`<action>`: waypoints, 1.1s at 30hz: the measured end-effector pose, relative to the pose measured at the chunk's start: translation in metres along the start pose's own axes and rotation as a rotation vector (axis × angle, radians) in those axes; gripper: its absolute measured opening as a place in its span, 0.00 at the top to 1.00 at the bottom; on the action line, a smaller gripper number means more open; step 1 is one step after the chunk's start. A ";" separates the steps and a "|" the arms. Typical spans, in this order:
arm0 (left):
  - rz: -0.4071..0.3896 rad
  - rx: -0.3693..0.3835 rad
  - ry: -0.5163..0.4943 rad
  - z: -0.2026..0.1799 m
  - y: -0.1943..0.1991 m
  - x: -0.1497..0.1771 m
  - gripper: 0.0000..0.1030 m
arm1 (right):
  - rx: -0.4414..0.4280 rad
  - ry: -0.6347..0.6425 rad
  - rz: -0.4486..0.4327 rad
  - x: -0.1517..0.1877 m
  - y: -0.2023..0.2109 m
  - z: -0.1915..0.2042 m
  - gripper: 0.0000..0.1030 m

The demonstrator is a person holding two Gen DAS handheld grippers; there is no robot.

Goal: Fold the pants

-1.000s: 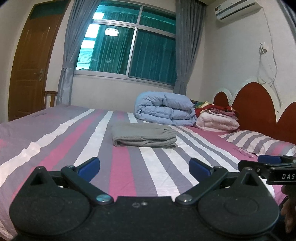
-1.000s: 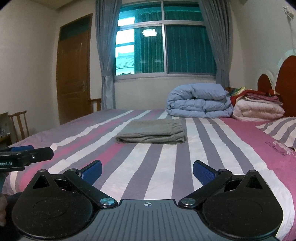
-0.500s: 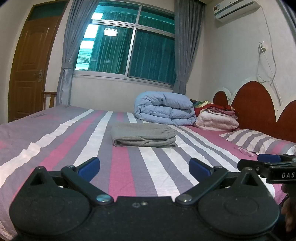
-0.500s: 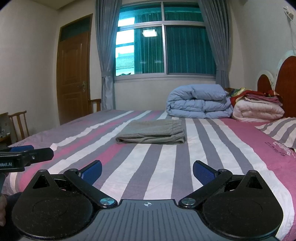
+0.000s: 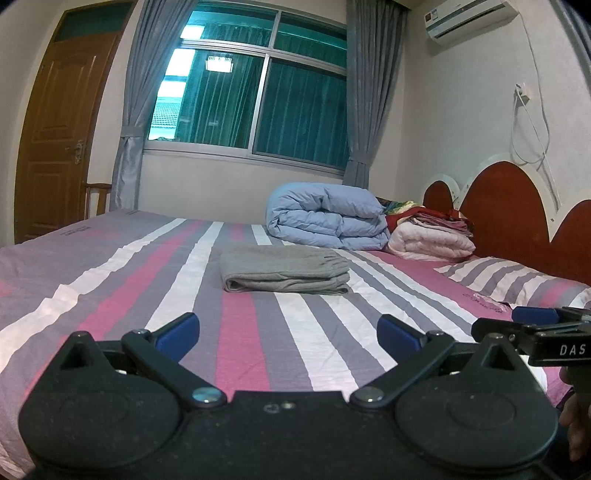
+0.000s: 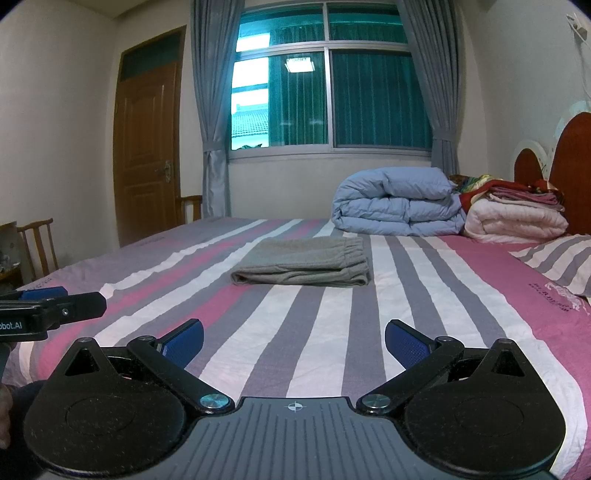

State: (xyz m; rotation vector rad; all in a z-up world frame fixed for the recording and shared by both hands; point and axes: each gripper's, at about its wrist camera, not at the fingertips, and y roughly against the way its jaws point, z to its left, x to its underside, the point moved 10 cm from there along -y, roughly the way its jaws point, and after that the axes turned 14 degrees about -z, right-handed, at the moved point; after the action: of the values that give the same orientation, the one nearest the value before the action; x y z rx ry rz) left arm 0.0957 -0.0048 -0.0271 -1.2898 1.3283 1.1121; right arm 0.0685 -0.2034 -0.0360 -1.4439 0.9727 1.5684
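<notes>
The left gripper (image 5: 288, 332) is showing black round housings, silver pivot screws and blue pads (image 5: 177, 330); the right gripper (image 6: 294, 341) is wearing a ribbed grey plate with a crosshair mark.

Right gripper (image 5: 535, 317) cut off at frame edge, likewise left gripper (image 6: 44, 299); holding hands mostly unseen.

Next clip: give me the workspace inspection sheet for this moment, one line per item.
Surface: striped bed sheet, lightly wrinkled.
Job's things: grey pants folded into a flat rectangle mid-bed, untouched.
Clutter: blue duvet, pink blanket stack, pillow near the headboard.
Grippers: left tongs open, empty; right tongs open, empty; both short of the pants.
Cables: white cord hanging on the wall.
Surroundings: window, curtains, wooden door, chair, air conditioner.
</notes>
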 end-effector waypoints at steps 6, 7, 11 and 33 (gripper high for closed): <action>-0.001 0.003 -0.001 0.000 -0.001 0.000 0.06 | -0.001 0.001 -0.001 0.000 0.000 0.000 0.00; 0.000 0.003 -0.002 0.000 -0.001 0.000 0.06 | -0.001 0.000 -0.001 -0.001 0.000 0.000 0.00; -0.001 0.004 0.000 0.000 0.000 0.000 0.06 | -0.001 0.000 -0.001 0.000 0.000 -0.001 0.00; 0.001 0.014 -0.003 0.000 -0.001 -0.001 0.06 | -0.003 0.001 0.002 0.000 0.001 -0.002 0.00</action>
State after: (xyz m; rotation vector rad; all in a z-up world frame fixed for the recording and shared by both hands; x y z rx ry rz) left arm 0.0965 -0.0045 -0.0264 -1.2765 1.3324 1.1035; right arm 0.0681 -0.2060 -0.0357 -1.4458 0.9731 1.5710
